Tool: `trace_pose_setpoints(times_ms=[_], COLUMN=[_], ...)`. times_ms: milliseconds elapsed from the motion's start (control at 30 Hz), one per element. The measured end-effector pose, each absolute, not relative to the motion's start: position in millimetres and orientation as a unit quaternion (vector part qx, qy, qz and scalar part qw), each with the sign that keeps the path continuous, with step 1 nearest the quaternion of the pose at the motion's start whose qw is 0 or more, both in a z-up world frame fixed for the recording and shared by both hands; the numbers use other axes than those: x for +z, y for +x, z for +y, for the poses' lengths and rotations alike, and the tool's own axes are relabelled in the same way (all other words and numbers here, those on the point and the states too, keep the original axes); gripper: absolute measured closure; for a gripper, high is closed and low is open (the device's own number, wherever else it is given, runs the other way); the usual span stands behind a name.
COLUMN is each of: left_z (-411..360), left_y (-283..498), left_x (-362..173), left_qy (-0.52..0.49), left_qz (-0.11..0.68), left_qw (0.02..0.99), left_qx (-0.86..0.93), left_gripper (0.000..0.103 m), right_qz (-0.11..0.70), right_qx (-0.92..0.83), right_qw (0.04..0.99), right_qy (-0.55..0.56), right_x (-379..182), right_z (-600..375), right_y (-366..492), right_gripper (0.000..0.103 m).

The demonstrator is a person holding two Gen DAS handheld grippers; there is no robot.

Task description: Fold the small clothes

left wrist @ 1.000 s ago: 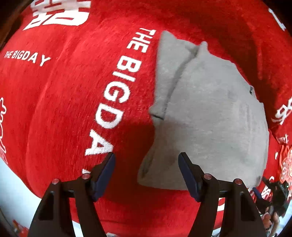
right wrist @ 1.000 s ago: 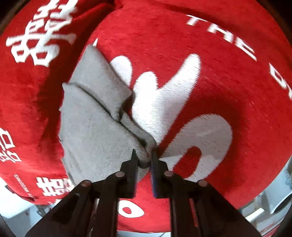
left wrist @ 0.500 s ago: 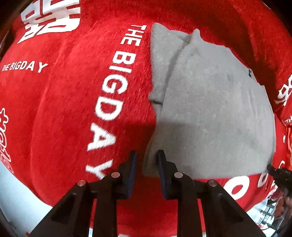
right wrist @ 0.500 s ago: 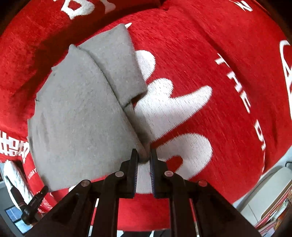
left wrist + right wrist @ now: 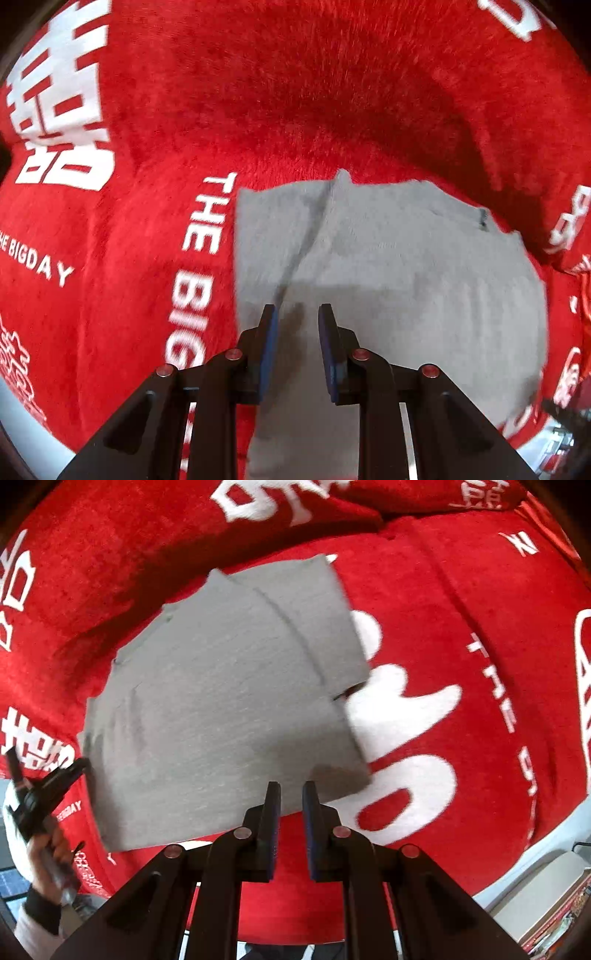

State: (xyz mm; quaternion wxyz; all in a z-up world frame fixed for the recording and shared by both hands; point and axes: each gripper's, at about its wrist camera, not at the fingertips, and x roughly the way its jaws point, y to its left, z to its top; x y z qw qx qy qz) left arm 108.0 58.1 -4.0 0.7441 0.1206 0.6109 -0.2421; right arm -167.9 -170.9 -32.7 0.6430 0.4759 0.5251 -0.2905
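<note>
Both grippers have lifted the grey cloth (image 5: 221, 709) off the red blanket (image 5: 461, 590), the left gripper (image 5: 297, 314), just closed, and the right gripper (image 5: 290, 792) each clamping its near edge.

The small grey knit garment (image 5: 388, 280) runs off the bottom edge in the left wrist view, its near hem hidden behind the black left hand-held gripper (image 5: 297, 317). White lettering on the red plush blanket (image 5: 258, 92) smears with blur.
</note>
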Motion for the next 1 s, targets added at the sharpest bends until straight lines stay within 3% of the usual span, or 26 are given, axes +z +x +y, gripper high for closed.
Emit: trace_pose_setpoints(times_ms=[167,633,667,700,733,767,1000], left_z=[60.4,53.8,52.0,49.8,47.0,46.0,33.7], left_y=[127.9,73.8,67.0,63.0,57.2,52.6,30.1], left_x=[-36.1,6.5,7.9,9.2,12.4,17.1,20.8], left_qy=[0.108,0.147,0.149,0.149,0.147,0.146,0.168], left_qz=[0.64,0.651,0.654,0.656,0.655,0.647,0.643], left_qw=[0.735,0.712,0.709,0.708,0.71,0.718,0.717], left_qx=[-0.195,-0.217,-0.216,-0.216,-0.214,-0.212,-0.21], left_gripper=[0.078,0.078,0.068,0.049,0.01,0.003,0.003], right_qz=[0.53,0.546,0.547,0.548,0.549,0.55,0.561], right_qx=[-0.275,-0.231,-0.229,-0.226,-0.223,-0.221,-0.198], right_qw=[0.641,0.639,0.639,0.639,0.639,0.639,0.631], right_qy=[0.483,0.49,0.489,0.49,0.49,0.49,0.497], right_x=[-35.1,-31.7,-31.6,-31.6,-31.8,-32.3,-43.5], right_z=[-166.3,-171.1,-171.7,-172.2,-172.8,-173.6,-176.7], right_y=[-168.8,-157.6,-156.4,-155.7,-155.2,-154.8,-153.6], right_gripper=[0.09,0.09,0.089,0.089,0.089,0.089,0.089])
